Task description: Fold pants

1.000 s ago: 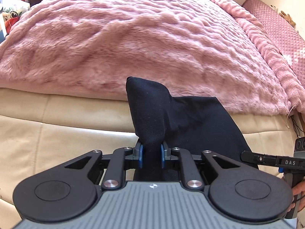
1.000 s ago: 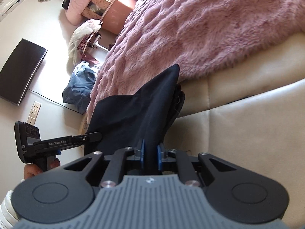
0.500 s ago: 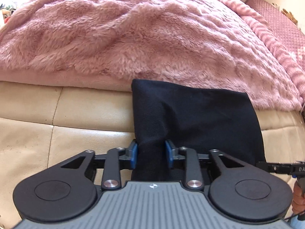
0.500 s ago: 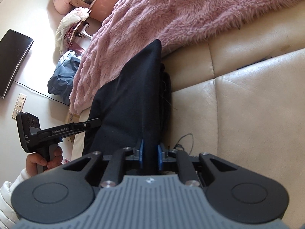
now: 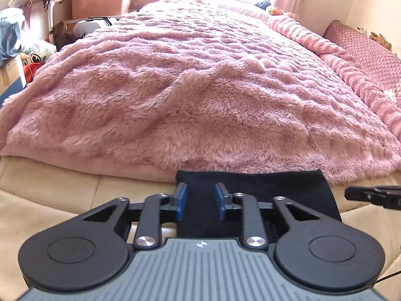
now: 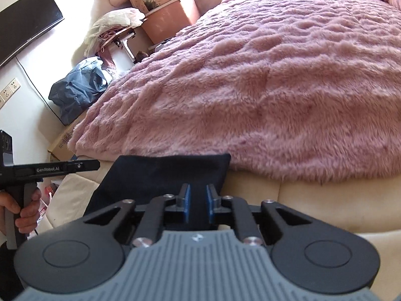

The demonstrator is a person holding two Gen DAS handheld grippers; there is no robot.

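Left wrist view shows the dark pants lying as a flat folded rectangle on the cream cushion just before the pink blanket, with the left gripper and right gripper both parted, fabric released, folding seemingly nearly finished.

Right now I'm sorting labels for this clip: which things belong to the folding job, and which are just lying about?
Job: black pants; left gripper; right gripper, jaws open.

Lying about: pink blanket; blue bag; black screen; terracotta tub.
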